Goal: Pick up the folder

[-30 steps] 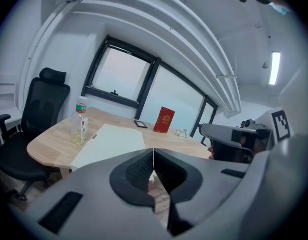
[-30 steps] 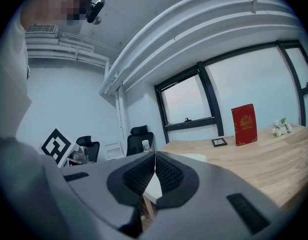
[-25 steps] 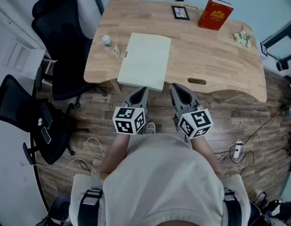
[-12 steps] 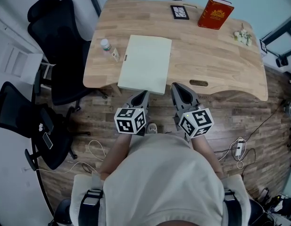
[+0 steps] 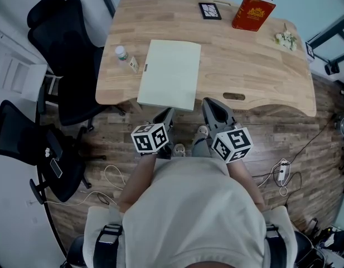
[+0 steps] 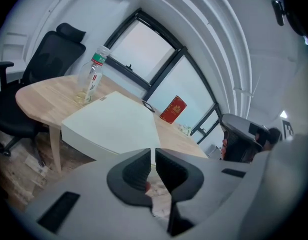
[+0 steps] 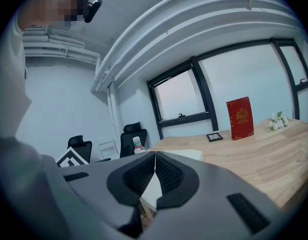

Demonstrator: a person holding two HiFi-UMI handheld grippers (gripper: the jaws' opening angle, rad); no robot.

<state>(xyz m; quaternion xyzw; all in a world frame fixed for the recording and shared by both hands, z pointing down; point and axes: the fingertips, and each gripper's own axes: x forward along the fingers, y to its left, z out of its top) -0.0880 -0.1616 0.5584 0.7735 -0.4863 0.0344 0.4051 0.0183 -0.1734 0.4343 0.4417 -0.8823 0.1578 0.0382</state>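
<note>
Head view | left tool rolled since earlier, clenched empty | right tool clenched empty | folder unmoved

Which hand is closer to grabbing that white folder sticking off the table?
Probably left. The left tongs sit just in front of the overhanging near edge of the folder. The right tongs are off to its side. Both are shut, so they'd need opening first.

Person's clothing: pale beige top, dark straps at both shoulders. The left gripper and right gripper have grey bodies and black ribbed pads. Behind each gripper's jaws sits a white cube bearing black square markers.
</note>
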